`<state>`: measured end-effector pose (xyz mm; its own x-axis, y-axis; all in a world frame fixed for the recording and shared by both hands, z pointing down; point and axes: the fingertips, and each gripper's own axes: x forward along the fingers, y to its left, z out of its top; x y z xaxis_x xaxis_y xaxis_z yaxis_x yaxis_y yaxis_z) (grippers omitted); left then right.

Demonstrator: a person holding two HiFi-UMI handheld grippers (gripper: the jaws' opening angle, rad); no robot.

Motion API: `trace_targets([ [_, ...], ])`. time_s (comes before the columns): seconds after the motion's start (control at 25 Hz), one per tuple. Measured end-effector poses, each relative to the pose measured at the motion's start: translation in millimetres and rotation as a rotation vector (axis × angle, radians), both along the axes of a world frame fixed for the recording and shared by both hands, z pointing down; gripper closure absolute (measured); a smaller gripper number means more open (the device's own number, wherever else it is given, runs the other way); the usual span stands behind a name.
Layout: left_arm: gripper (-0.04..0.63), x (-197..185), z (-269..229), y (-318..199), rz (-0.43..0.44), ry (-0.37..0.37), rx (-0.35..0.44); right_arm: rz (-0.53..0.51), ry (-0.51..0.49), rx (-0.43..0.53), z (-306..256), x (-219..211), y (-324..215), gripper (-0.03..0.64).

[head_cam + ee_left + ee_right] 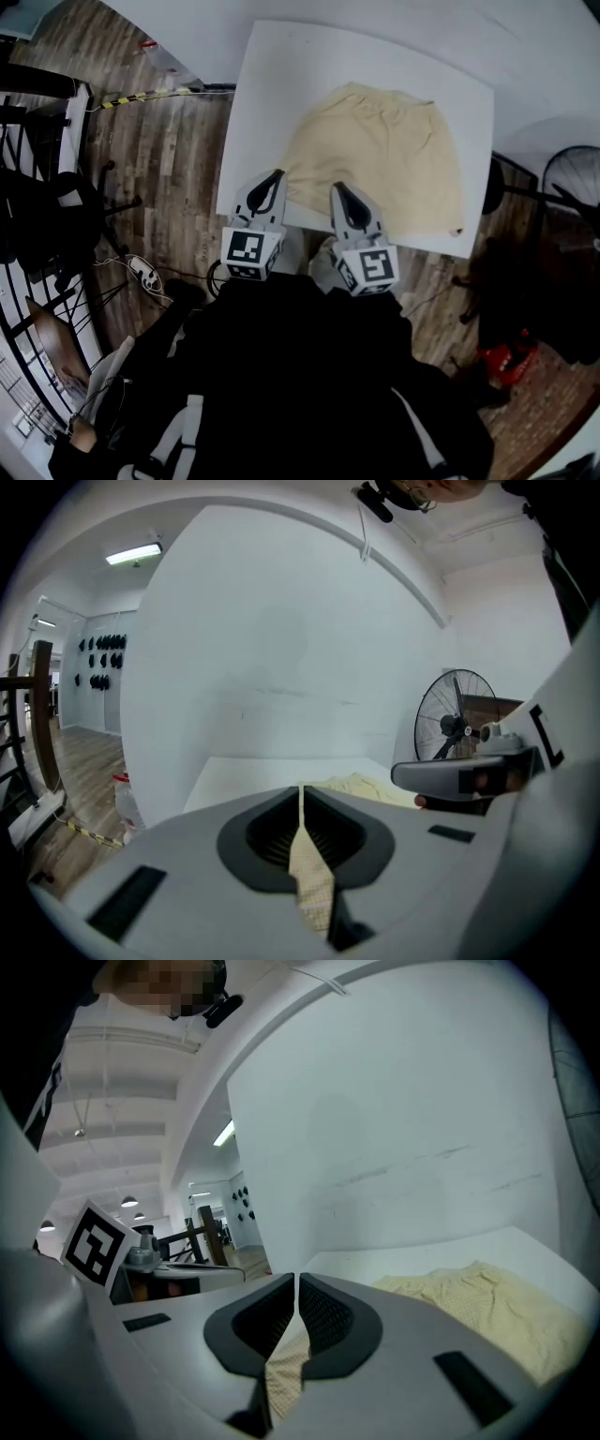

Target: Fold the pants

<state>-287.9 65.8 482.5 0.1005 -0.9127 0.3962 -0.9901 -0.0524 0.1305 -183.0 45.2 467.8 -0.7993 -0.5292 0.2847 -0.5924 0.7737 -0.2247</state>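
Pale yellow pants lie spread on the white table, with the waistband at the far side. My left gripper is at their near left edge, and my right gripper is at the near edge a little to its right. In the left gripper view, the left gripper is shut on a strip of yellow fabric. In the right gripper view, the right gripper pinches the fabric the same way. The rest of the pants lies on the table beyond.
A floor fan stands right of the table and shows again as the fan. A dark rack and chair are at the left, with a power strip on the wooden floor. A white wall rises just behind the table.
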Motion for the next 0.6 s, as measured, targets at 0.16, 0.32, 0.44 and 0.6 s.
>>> trace_targets([
  [0.16,0.592,-21,10,-23,0.042,0.015,-0.031,0.005,0.025,-0.034,16,-25,-1,0.623],
  [0.32,0.584,-32,31,-51,0.091,0.026,-0.072,0.004,0.054,-0.080,38,-43,-8,0.594],
  [0.44,0.570,-36,48,-66,0.125,0.036,-0.104,-0.010,0.068,-0.116,50,-58,-6,0.551],
  [0.6,0.557,-39,65,-83,0.161,0.046,-0.137,-0.037,0.104,-0.143,67,-74,4,0.540],
])
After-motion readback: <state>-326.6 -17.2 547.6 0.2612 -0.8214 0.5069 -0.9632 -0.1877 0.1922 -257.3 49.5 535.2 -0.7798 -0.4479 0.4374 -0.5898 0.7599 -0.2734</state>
